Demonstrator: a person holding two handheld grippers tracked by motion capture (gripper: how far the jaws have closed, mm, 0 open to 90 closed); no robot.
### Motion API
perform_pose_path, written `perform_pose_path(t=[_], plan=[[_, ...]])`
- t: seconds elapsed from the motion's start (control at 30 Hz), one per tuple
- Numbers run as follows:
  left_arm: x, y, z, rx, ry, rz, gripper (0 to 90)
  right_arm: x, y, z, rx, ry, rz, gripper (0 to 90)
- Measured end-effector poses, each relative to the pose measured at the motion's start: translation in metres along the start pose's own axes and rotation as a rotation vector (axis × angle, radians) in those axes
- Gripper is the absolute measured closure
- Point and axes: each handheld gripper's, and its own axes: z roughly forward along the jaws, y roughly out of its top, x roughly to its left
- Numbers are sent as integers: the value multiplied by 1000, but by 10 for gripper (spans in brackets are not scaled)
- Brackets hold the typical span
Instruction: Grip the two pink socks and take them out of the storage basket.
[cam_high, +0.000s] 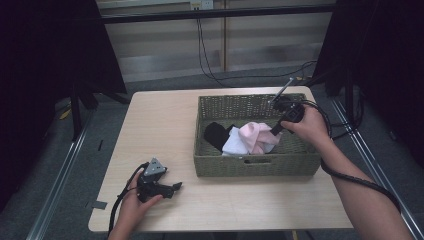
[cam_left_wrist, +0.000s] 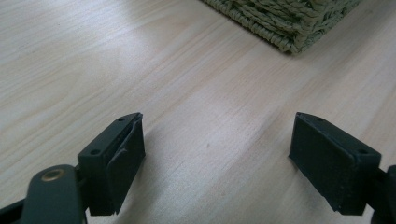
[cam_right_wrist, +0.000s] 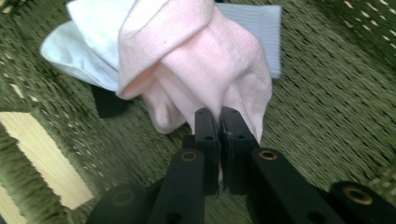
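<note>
A green woven basket (cam_high: 257, 167) stands on the right half of the wooden table. Inside lie a pink sock (cam_high: 256, 136), a white sock (cam_high: 235, 145) and a black sock (cam_high: 216, 134). My right gripper (cam_high: 276, 128) reaches into the basket from the right. In the right gripper view its jaws are shut on the edge of the pink sock (cam_right_wrist: 205, 60), which drapes over the white sock (cam_right_wrist: 88, 32). My left gripper (cam_high: 176, 187) rests low over the table at the front left, held by a hand. Its jaws stand wide apart (cam_left_wrist: 217, 158) over bare wood.
The basket corner (cam_left_wrist: 289, 23) lies ahead of the left gripper. A handle slot (cam_right_wrist: 46, 154) in the basket wall shows the table through it. Cables trail from both grippers. Bare table (cam_high: 160, 125) stretches left of the basket.
</note>
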Motion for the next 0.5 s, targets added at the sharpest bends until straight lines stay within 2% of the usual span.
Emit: perform_pose_path(t=[0.1, 0.23, 0.3, 0.33, 0.37, 0.4, 0.43, 0.5], plan=[[0, 0, 0, -1, -1, 0, 176, 0, -1, -2, -42, 23, -3, 862], [0, 0, 0, -1, -1, 0, 176, 4, 5, -8, -71, 26, -3, 862], [0, 0, 0, -1, -1, 0, 176, 11, 12, -4, -101, 51, -23, 862], [0, 0, 0, -1, -1, 1, 176, 13, 13, 1, -97, 58, -24, 862], [0, 0, 0, -1, -1, 1, 176, 15, 14, 9, -57, 59, -31, 862], [0, 0, 0, 0, 0, 0, 176, 15, 14, 18, -5, 35, -37, 862], [0, 0, 0, 0, 0, 0, 176, 15, 14, 18, -5, 35, -37, 862], [0, 0, 0, 0, 0, 0, 176, 13, 11, 31, 40, 27, -32, 863]])
